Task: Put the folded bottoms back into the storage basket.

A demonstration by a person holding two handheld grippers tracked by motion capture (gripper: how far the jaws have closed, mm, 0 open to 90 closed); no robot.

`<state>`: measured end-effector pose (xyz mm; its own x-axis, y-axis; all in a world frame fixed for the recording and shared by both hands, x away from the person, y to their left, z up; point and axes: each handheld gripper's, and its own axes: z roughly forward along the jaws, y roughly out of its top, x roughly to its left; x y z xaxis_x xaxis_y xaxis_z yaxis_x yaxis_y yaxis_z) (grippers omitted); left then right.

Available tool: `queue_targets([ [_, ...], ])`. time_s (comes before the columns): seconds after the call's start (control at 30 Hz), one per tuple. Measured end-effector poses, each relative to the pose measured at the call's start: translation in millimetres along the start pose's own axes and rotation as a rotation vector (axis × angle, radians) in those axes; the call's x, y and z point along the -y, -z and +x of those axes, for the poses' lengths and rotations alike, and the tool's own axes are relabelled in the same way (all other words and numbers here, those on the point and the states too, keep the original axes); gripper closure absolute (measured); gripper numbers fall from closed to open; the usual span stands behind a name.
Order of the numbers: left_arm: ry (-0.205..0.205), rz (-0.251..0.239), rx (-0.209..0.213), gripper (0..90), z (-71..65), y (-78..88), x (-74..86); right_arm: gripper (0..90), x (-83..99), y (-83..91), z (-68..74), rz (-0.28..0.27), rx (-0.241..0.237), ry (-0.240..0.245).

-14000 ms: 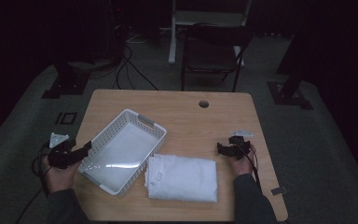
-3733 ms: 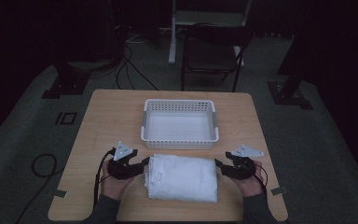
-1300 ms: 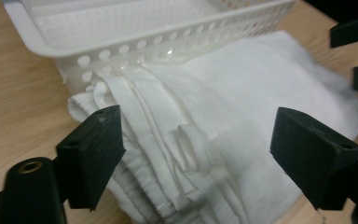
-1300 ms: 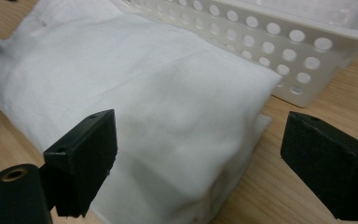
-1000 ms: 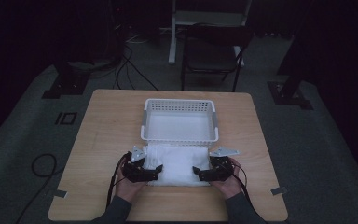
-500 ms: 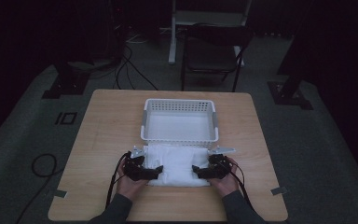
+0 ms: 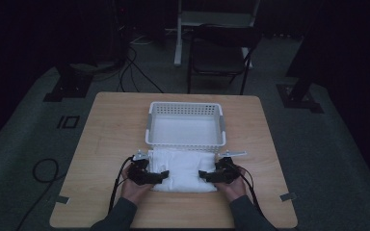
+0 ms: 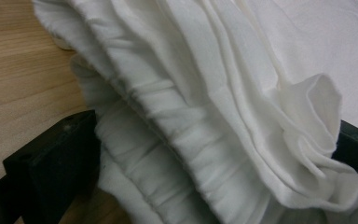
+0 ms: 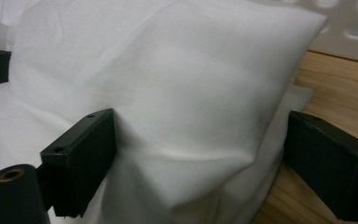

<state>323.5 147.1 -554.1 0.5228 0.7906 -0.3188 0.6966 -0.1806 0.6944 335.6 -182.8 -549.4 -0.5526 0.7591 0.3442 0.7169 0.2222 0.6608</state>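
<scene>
A folded white cloth (image 7: 183, 167) lies on the wooden table (image 7: 101, 144), just in front of a white plastic basket (image 7: 185, 122). My left gripper (image 7: 162, 176) is pushed onto the cloth's left end. Its jaws have just been opening and now stand wide, with bunched folds of cloth (image 8: 223, 116) between them. My right gripper (image 7: 203, 175) straddles the cloth's right end. In the right gripper view the stack (image 9: 182, 93) fills the gap between its wide-set jaws and touches the left pad (image 9: 81, 158). I see no clamping.
The basket stands empty and touches the cloth's far edge. Bare table runs to the left, right and front of the cloth. A dark chair (image 7: 221, 53) and floor cables (image 7: 43, 168) lie beyond the table.
Earlier the basket moved from the table's left to its back middle. Over the last second both grippers sank a little, closing in on the cloth's two ends.
</scene>
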Motion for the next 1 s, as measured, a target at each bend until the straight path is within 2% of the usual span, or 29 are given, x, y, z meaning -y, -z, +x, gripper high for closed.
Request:
queue_targets([
  [0.07,-0.006,0.021,0.022,0.7,0.6,0.6,-2.1,12.5,-0.2,-0.2,-1.1,-0.001,-0.016,0.0],
  [0.13,0.001,0.049,0.067,9.7,1.3,1.4,-5.4,14.2,-0.3,-0.6,-1.0,-0.004,-0.028,-0.005],
  [0.2,0.003,0.055,0.092,14.4,2.7,1.4,-6.3,19.4,-0.7,-0.5,-0.9,0.0,-0.042,-0.01],
  [0.33,0.007,0.064,0.115,21.5,3.1,1.6,-6.8,31.8,-2.1,-1.8,-3.8,0.013,-0.112,-0.043],
  [0.4,-0.001,0.069,0.12,24.5,2.3,2.1,-7.4,35.0,-3.3,-2.5,-4.7,0.021,-0.124,-0.057],
  [0.53,-0.036,0.057,0.099,32.0,-3.8,4.8,-7.5,42.7,-3.7,-2.7,-3.6,0.024,-0.132,-0.07],
  [0.6,-0.051,0.047,0.085,35.0,-7.3,6.0,-7.1,48.4,-4.4,-1.7,-2.3,0.022,-0.131,-0.057],
  [0.77,-0.103,0.031,0.043,43.3,-16.4,9.7,-6.6,62.4,-4.5,3.3,5.1,0.001,-0.096,0.014],
  [1.0,-0.192,0.015,-0.036,49.1,-31.6,13.7,-6.6,67.3,-1.1,8.4,16.8,-0.032,-0.035,0.089],
])
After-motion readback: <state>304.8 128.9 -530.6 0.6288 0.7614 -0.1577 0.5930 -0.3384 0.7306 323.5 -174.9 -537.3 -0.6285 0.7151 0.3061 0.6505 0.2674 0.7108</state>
